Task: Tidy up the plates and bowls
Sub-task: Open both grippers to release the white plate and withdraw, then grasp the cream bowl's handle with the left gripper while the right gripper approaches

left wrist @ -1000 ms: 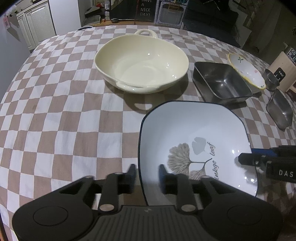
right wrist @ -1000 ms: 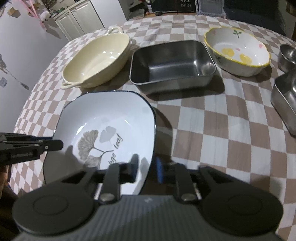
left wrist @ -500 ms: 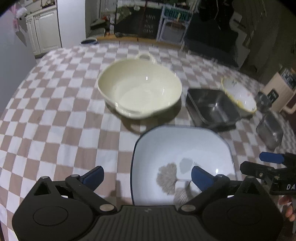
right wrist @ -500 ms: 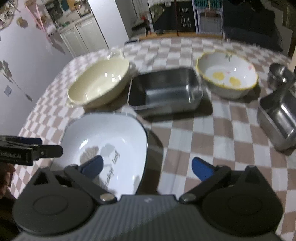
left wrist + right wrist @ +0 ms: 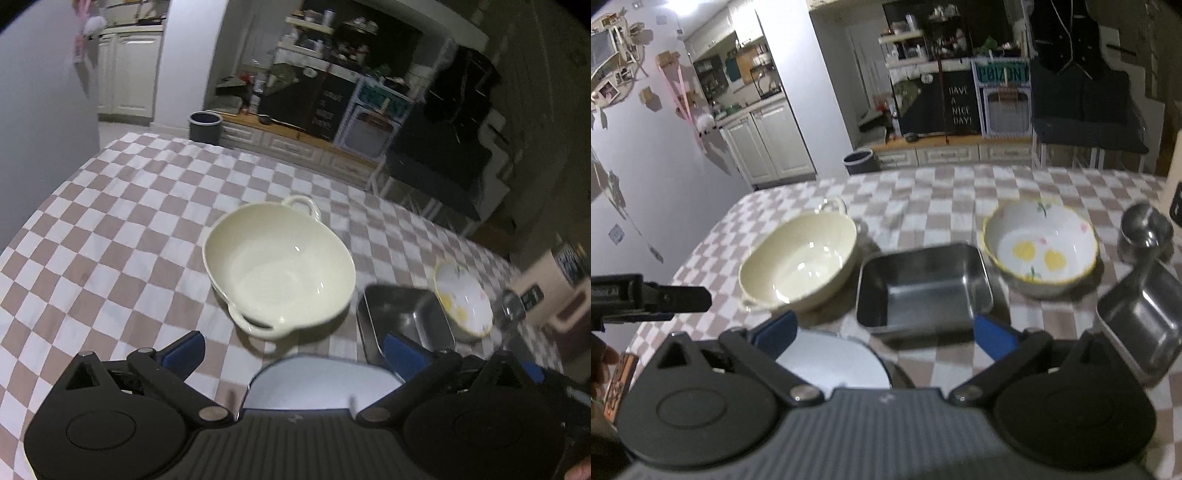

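Fingers [image 5: 184, 350] spread wide above white plate [image 5: 325, 380], clear of its rim.

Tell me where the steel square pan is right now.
In the right wrist view the steel square pan sits mid-table between the cream bowl and the flowered bowl.

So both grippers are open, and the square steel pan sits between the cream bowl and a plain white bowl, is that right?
Nearly: the bowl beside the square steel pan is not plain; the right wrist view shows a yellow rim and yellow spots. The pan does sit between it and the cream bowl, and both grippers are open.
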{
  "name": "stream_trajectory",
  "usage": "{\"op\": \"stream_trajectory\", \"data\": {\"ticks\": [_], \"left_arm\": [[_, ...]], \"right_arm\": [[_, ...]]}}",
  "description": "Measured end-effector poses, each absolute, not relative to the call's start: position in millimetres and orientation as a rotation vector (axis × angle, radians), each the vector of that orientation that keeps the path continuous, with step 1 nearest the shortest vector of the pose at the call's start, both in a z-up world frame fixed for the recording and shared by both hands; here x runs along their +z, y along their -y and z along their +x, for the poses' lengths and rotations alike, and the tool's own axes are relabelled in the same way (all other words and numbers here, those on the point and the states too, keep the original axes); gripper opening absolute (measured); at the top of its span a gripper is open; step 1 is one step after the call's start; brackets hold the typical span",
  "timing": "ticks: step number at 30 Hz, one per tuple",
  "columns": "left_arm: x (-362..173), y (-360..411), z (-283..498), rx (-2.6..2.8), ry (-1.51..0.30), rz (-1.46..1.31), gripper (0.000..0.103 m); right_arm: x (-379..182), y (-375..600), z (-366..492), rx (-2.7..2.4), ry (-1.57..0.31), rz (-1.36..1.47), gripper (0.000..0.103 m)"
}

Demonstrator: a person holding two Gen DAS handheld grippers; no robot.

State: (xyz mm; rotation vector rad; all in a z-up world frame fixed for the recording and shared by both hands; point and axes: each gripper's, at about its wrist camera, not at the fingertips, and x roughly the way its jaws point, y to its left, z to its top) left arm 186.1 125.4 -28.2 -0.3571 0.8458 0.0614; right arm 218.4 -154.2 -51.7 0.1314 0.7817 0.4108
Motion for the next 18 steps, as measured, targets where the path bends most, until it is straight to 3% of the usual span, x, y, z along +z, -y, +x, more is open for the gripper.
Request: {"op": "stream_trajectory", "data": {"ticks": [9,14,18], "left_arm": [[-46,-147,212,0.161,-0.891,-0.538,0.101],[-62,-155,223,0.190,-0.927,-0.616,0.084],[-75,-162,231,0.213,-0.952,-0.675,0.077]], "right_arm": [[-39,134,264,0.413,-0.704,0.145,0.103],[-47,121,299,0.402,-0.710,0.123,0.103],[-52,113,324,0.429,-0.732,0.098,0.103]]}}
